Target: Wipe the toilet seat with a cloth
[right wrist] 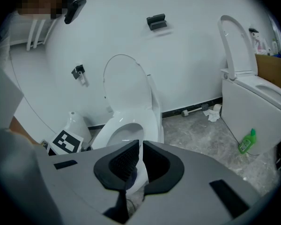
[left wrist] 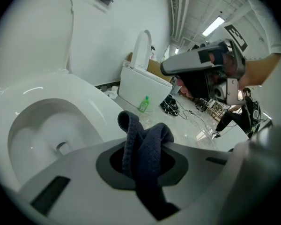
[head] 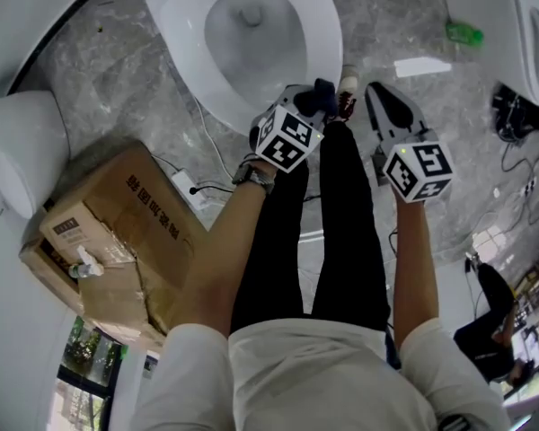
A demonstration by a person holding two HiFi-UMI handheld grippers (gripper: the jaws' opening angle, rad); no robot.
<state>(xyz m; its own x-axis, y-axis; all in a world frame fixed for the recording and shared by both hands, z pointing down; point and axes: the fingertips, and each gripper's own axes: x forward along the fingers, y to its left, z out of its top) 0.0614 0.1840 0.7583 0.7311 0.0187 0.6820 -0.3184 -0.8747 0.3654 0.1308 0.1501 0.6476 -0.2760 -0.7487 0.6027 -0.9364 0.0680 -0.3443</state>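
Jaws of left gripper (left wrist: pixel 141 159) pinch cloth (left wrist: pixel 147 142) between them; right gripper (right wrist: pixel 139 165) jaws nearly together, empty.

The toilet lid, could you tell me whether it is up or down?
Up: in the right gripper view the toilet lid stands upright behind the toilet seat, which lies uncovered.

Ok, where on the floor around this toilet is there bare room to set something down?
The marble floor between the toilet and the neighbouring toilet is bare, up to the green bottle. It is crowded beside the cardboard box, where a white adapter and cables lie, and more cables clutter the far right.
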